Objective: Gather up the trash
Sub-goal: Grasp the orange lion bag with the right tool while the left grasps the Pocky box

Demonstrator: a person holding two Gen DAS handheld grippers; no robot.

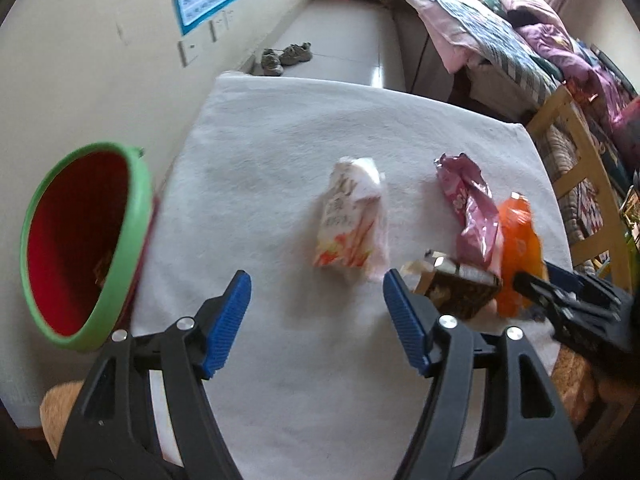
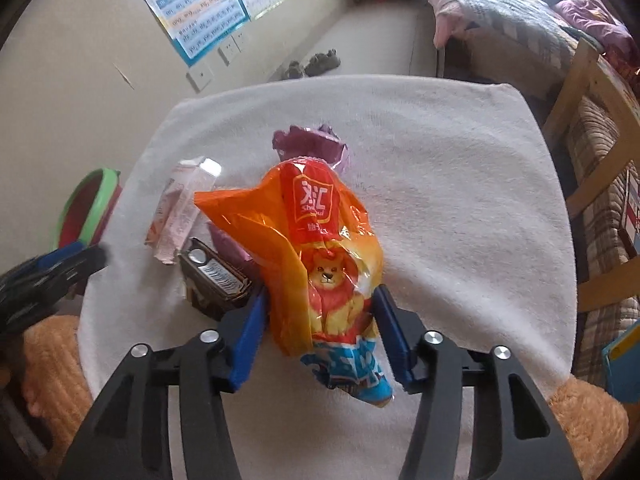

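Note:
Trash lies on a white towel (image 1: 280, 140) (image 2: 460, 200). My left gripper (image 1: 317, 280) hangs open over the towel with nothing between its pads. Just beyond it lies a white and orange wrapper (image 1: 352, 220) (image 2: 180, 216). To the right are a pink wrapper (image 1: 468, 204) (image 2: 312, 144) and a brown carton (image 1: 460, 284) (image 2: 216, 280). My right gripper (image 2: 320, 296) is shut on an orange snack bag (image 2: 320, 248) (image 1: 520, 240) with a lion print; both blue pads touch its sides. A red bin with a green rim (image 1: 80, 240) (image 2: 88, 208) stands at the towel's left edge, its mouth tipped toward the camera.
A wall with posters (image 2: 200, 8) runs along the left, close behind the bin. A wooden frame (image 1: 580, 168) and a bed (image 1: 500, 40) stand to the right. Shoes (image 1: 286, 58) sit on the floor beyond the towel. An orange fluffy cushion (image 2: 52, 360) shows under the towel's near edge.

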